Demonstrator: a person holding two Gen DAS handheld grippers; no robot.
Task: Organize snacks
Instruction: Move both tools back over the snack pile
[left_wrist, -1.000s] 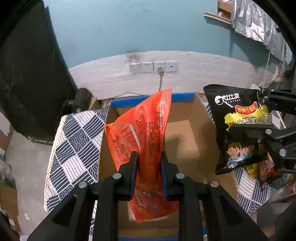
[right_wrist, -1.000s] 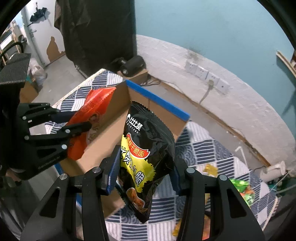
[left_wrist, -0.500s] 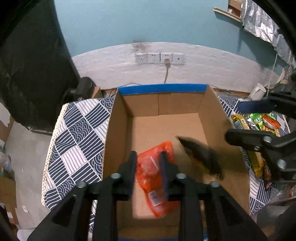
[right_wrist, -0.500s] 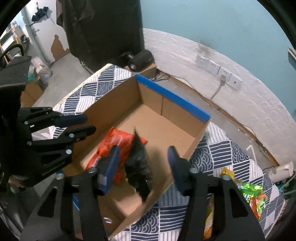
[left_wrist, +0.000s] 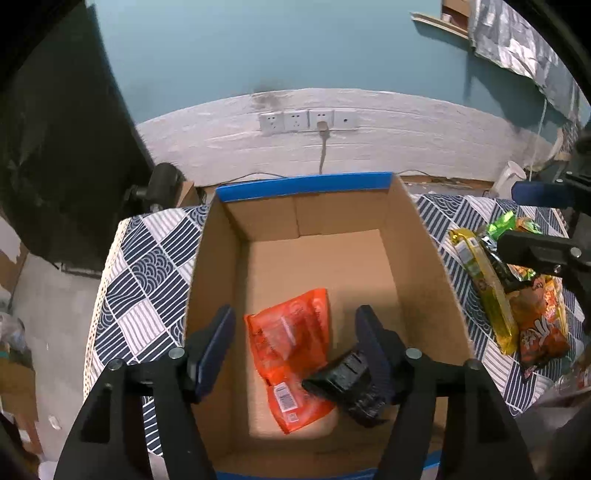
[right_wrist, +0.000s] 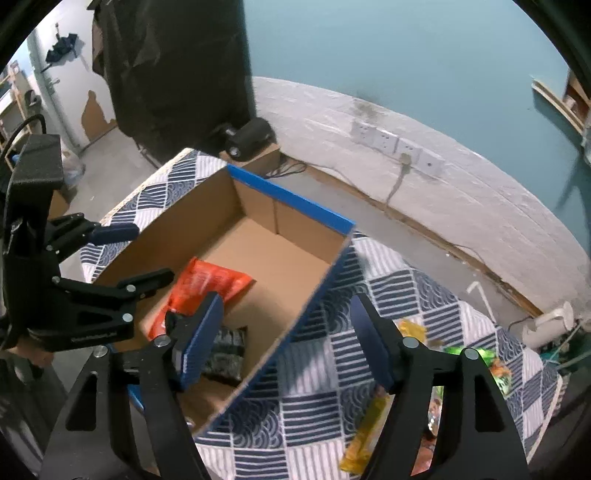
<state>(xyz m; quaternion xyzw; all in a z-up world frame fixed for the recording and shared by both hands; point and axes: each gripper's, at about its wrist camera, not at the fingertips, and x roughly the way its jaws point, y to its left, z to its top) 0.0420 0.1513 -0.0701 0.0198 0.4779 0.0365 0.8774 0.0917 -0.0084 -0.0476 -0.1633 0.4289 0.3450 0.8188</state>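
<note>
Left wrist: left gripper (left_wrist: 295, 345) just opening, empty.

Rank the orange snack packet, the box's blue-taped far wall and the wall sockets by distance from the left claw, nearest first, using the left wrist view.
1. Orange snack packet: on the box floor, below the open left claw.
2. Blue-taped far wall: across the cardboard box.
3. Wall sockets: on the room wall behind the box.
</note>
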